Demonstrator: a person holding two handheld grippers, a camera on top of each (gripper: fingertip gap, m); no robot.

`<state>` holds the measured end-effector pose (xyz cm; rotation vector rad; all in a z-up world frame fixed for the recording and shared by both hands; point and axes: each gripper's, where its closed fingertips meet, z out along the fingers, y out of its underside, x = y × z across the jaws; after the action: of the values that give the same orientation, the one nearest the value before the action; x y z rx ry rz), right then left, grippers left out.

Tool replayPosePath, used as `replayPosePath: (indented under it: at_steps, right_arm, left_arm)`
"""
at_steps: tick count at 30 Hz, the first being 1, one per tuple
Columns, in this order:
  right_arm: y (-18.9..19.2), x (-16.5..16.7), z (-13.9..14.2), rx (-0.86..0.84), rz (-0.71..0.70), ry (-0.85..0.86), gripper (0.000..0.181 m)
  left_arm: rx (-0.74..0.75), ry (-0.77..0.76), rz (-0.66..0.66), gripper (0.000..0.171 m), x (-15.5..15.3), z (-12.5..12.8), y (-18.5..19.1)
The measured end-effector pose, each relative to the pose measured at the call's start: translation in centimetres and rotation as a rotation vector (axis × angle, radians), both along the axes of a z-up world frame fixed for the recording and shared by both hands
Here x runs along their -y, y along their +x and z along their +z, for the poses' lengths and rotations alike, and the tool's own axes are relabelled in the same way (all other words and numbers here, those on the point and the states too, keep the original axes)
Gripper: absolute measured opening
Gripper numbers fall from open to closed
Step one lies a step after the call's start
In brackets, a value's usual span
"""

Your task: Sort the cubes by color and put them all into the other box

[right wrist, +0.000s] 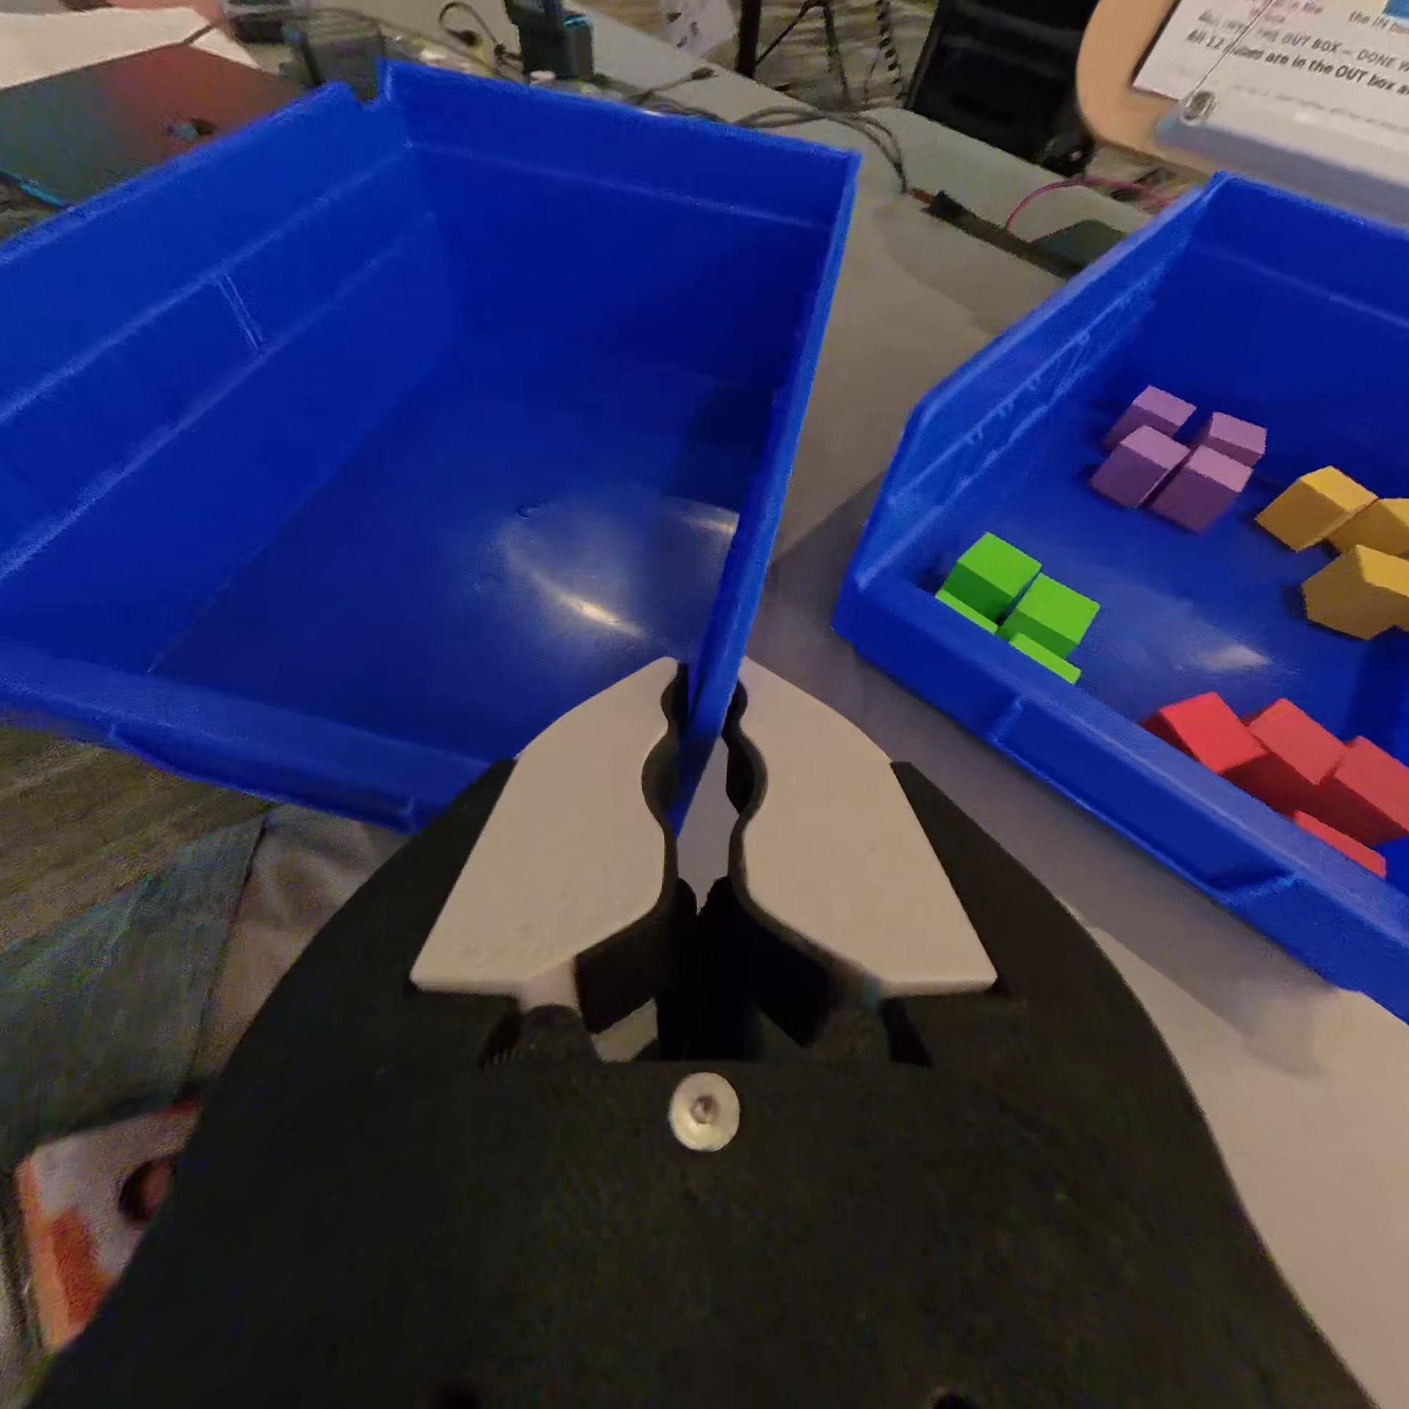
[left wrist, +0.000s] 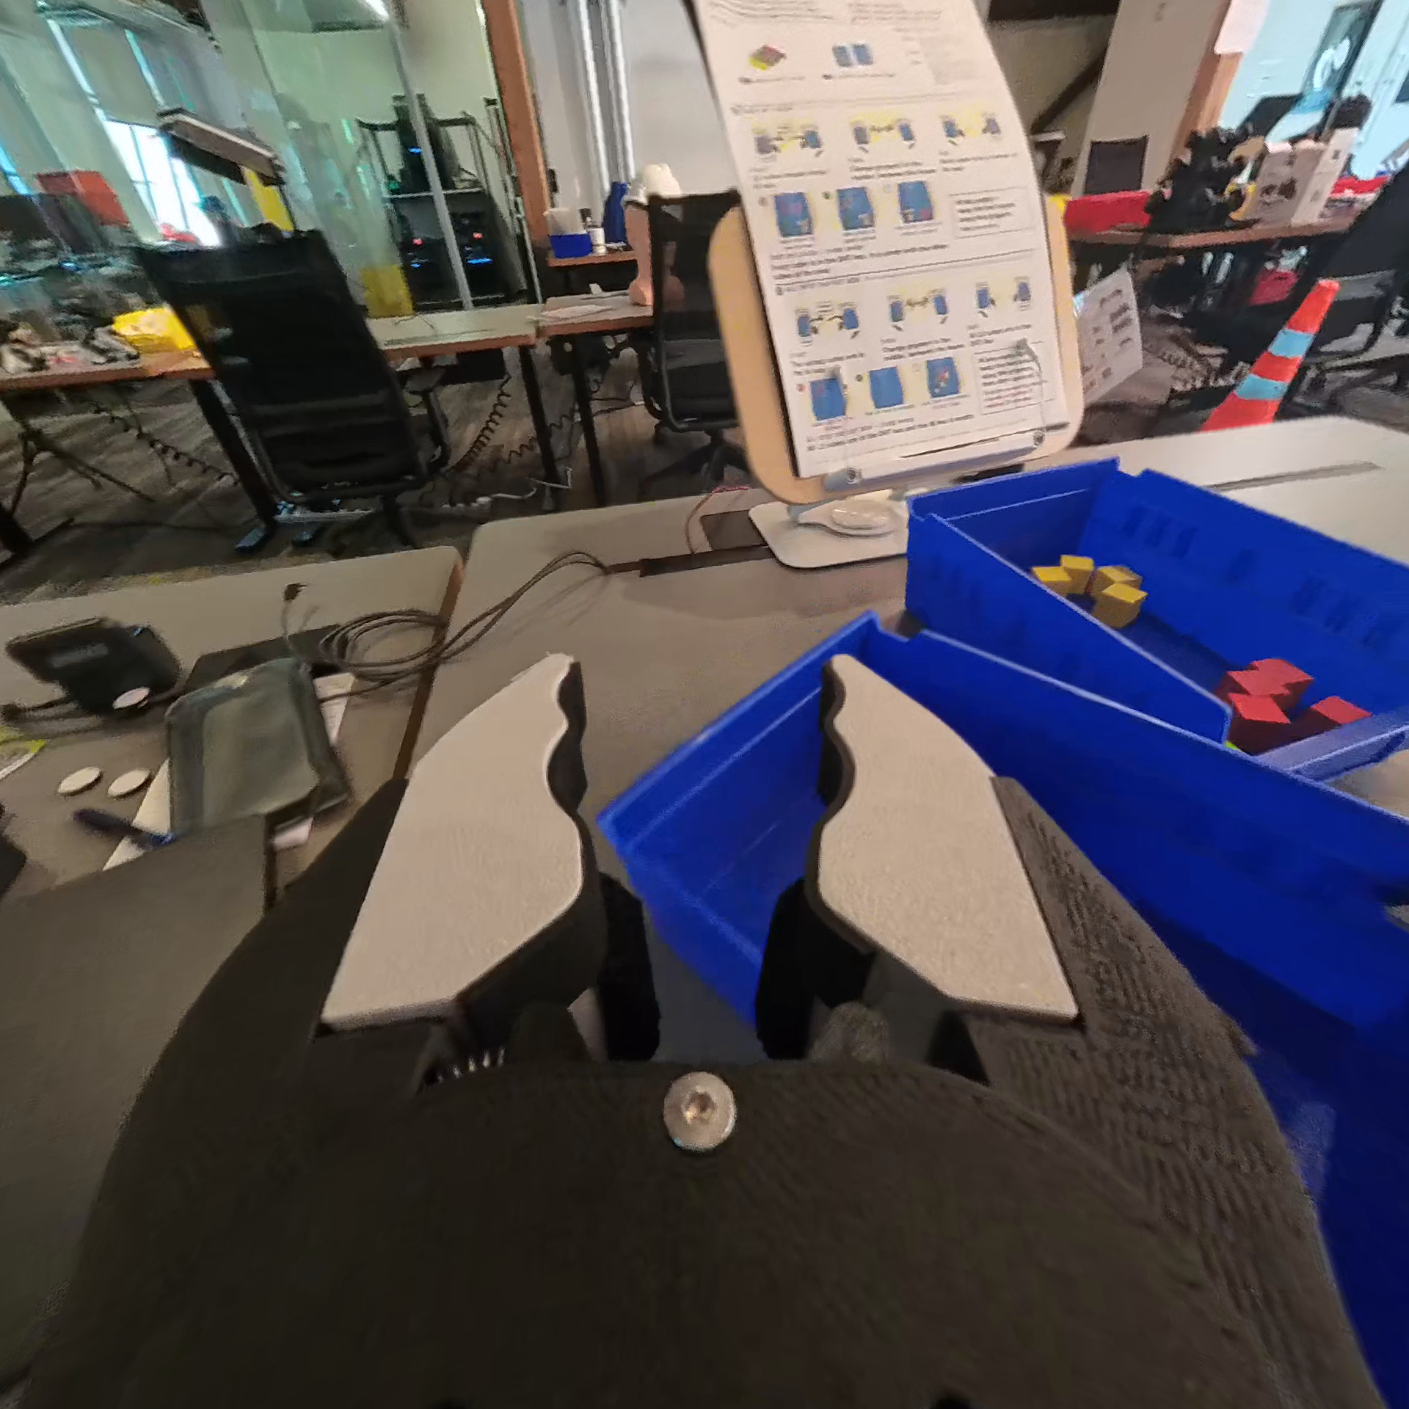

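My right gripper [right wrist: 705, 686] is shut on the right side wall of an empty blue bin [right wrist: 800, 343], near its front corner. My left gripper [left wrist: 701, 678] is open and empty at the other end of this bin [left wrist: 991, 762]. Its right finger [left wrist: 900, 839] shows over the bin's inside and its left finger [left wrist: 488, 839] is outside; I cannot tell whether they touch it. A second blue bin [right wrist: 953, 488] stands beside it [left wrist: 1029, 625]. It holds purple cubes [right wrist: 1174, 457], yellow cubes [right wrist: 1342, 534], green cubes [right wrist: 1014, 602] and red cubes [right wrist: 1288, 762]. The yellow cubes [left wrist: 1098, 587] and red cubes [left wrist: 1266, 701] also show in the left wrist view.
Both bins rest on a grey table [left wrist: 686, 595]. A printed sheet on a stand [left wrist: 892, 251] rises behind the bins. Cables [left wrist: 427, 640], a grey pouch [left wrist: 244, 739] and a black device [left wrist: 91, 663] lie to the left. An office chair [left wrist: 305, 366] and an orange cone [left wrist: 1281, 358] stand beyond.
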<state>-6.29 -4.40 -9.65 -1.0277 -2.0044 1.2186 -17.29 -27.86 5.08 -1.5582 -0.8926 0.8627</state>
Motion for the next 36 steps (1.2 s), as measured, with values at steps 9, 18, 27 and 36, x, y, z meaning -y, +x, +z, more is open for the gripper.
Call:
replayPosePath:
  at_steps: [9,18,27,36]
  right_arm:
    - [0.7,-3.1,-0.2,0.058,0.04,0.027,0.006]
    - [0.2,-3.4,-0.1,0.053,0.034,0.026,0.006]
    - [0.3,-3.7,-0.2,0.069,0.085,0.033,0.006]
    - [1.0,-6.0,-0.1,0.094,0.122,0.026,0.005]
  left_arm:
    - [0.439,-0.2,-0.309,0.084,-16.0,-3.3,-5.8]
    - [1.009,-0.295,-0.208,0.083,-24.3,-12.1,-12.1]
    - [1.091,-0.374,-0.205,0.043,-27.6,-15.2,-14.1]
    - [1.073,-0.378,-0.16,0.008,-28.2,-15.2,-15.7]
